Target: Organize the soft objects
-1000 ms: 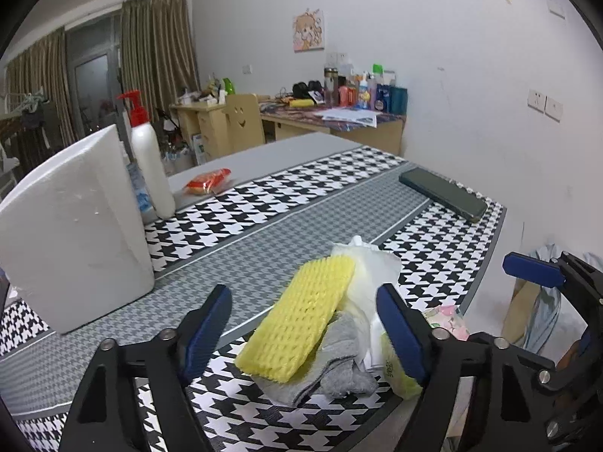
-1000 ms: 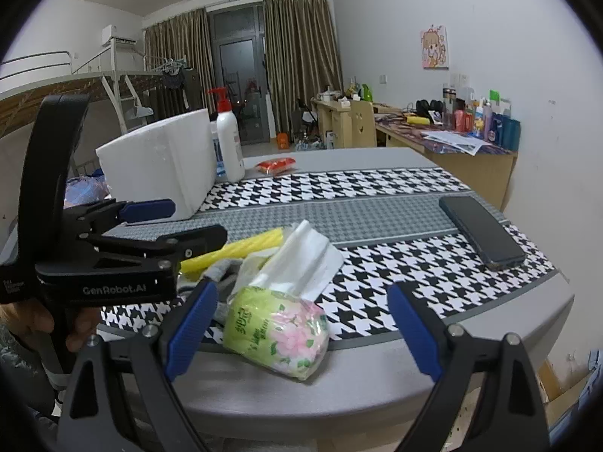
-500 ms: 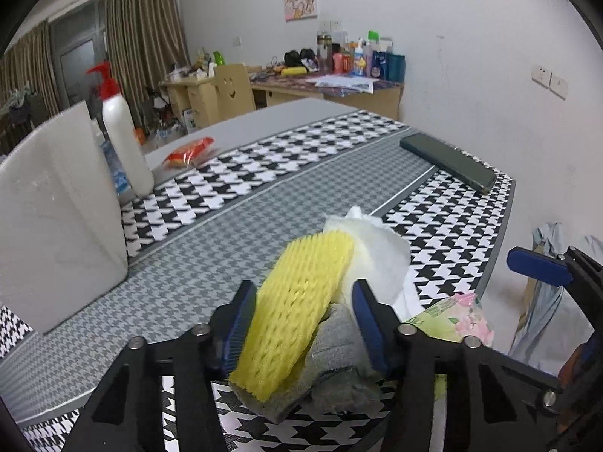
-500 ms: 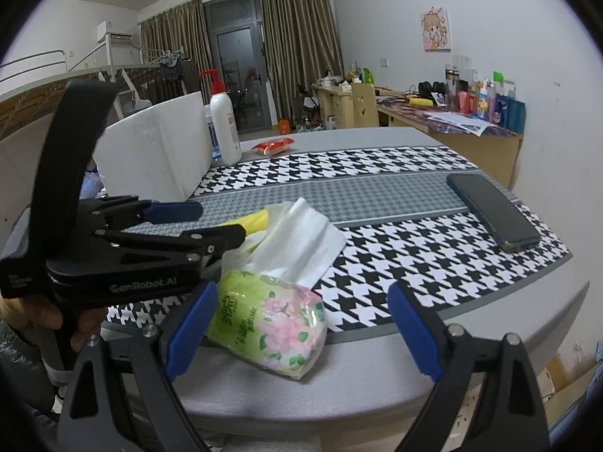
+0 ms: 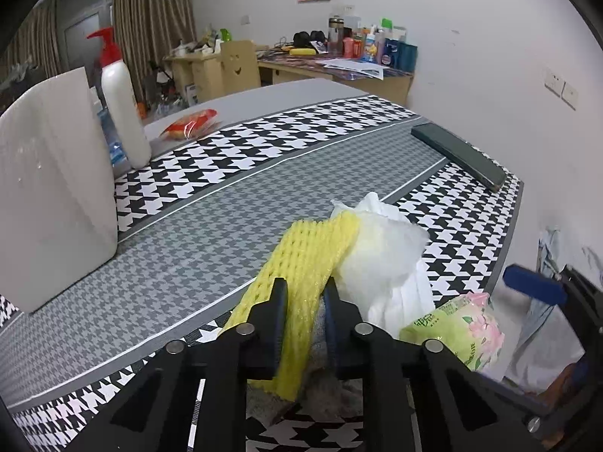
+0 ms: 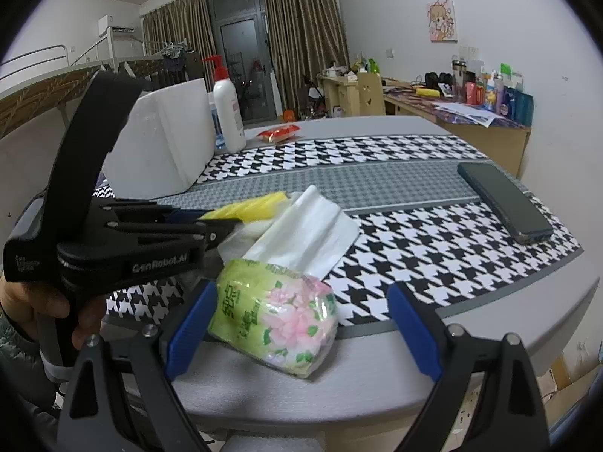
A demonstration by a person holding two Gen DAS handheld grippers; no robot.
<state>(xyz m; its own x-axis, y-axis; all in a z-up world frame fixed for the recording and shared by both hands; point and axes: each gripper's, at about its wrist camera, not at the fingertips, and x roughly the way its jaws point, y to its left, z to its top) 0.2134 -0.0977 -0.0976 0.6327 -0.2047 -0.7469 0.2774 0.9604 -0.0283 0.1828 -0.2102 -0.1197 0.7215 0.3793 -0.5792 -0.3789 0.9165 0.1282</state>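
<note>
Left wrist view: our left gripper [image 5: 303, 303] has just squeezed its fingers onto the yellow foam net [image 5: 301, 263], at six o'clock on the worktop [image 5: 211, 226]. It is light and squashy.

Right wrist view: our right gripper [image 6: 301, 333] has spread fingers around the tissue pack [image 6: 277, 320], not touching.

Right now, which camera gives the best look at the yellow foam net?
The left wrist view: the foam net fills the middle, its mesh clear, pinched between the left gripper's just-closed jaws. The right wrist view shows only a thin yellow edge beyond that gripper and the tissues.
</note>
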